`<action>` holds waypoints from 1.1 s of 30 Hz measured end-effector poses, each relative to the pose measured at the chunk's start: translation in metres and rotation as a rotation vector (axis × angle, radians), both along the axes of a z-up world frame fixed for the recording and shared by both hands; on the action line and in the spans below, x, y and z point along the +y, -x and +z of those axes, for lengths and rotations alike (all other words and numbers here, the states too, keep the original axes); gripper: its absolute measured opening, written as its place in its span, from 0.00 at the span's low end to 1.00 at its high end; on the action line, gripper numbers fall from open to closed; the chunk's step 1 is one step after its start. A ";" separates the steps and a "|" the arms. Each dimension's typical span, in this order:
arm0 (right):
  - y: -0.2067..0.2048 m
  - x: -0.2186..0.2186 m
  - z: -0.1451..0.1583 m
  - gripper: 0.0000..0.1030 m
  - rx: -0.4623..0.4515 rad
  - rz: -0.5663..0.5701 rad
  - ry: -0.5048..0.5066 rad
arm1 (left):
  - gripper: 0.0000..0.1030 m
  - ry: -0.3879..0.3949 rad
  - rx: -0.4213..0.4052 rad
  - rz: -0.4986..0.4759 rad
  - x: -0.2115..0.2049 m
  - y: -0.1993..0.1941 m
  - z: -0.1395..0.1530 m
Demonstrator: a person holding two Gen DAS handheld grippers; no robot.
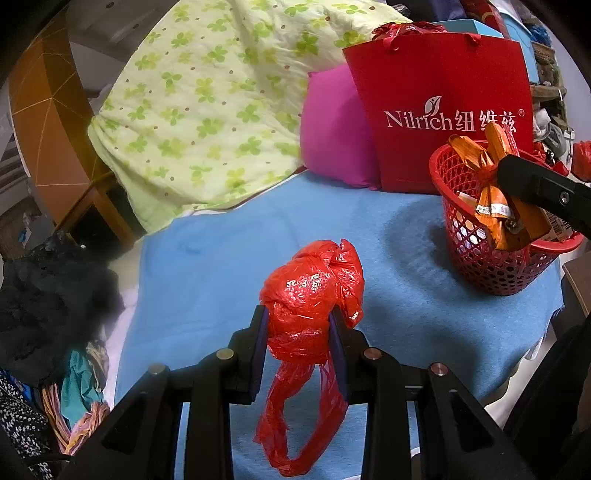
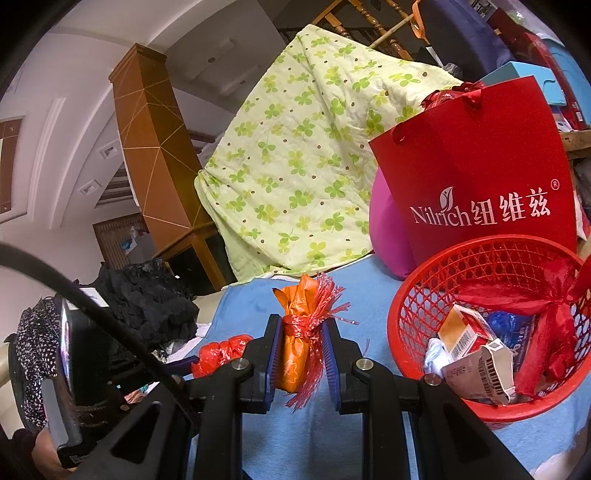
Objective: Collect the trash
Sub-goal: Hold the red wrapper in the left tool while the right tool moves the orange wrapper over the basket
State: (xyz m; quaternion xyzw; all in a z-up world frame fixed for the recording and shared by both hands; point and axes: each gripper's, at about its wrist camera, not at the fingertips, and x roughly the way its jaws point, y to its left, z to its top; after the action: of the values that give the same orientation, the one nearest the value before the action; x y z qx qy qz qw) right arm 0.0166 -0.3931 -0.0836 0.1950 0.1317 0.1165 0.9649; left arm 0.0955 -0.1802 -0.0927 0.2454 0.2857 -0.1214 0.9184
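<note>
Blue blanket (image 1: 406, 295), red bag (image 1: 443, 110) (reads "Nilrich"), left tool (image 1: 297, 328) gripping red plastic (image 1: 310, 295), right tool (image 2: 297, 343) gripping orange wrapper (image 2: 295, 354).

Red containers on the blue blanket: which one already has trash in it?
The red mesh basket, low and round; boxes and wrappers lie inside. The tall red paper bag marked Nilrich stands behind it, contents unseen.

Dim, soft indoor light, strong fisheye bending, dark vignetted corners, blurred edges

wall: white (image 2: 55, 66) | pillar: brown wood panelled (image 2: 155, 155) | railing: wooden (image 2: 373, 33)
</note>
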 end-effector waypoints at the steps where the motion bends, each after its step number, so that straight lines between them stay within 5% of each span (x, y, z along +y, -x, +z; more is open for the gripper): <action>1: 0.001 -0.001 0.000 0.23 0.000 0.000 -0.001 | 0.32 -0.001 0.000 -0.001 -0.001 0.000 0.000; 33: 0.017 -0.029 -0.004 0.23 -0.003 -0.044 0.002 | 0.32 -0.004 0.026 -0.052 -0.027 0.003 -0.010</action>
State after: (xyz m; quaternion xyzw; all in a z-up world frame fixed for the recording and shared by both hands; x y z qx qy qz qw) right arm -0.0006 -0.4220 -0.0879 0.1965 0.1264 0.0956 0.9676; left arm 0.0923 -0.2070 -0.1024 0.2530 0.2916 -0.1478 0.9106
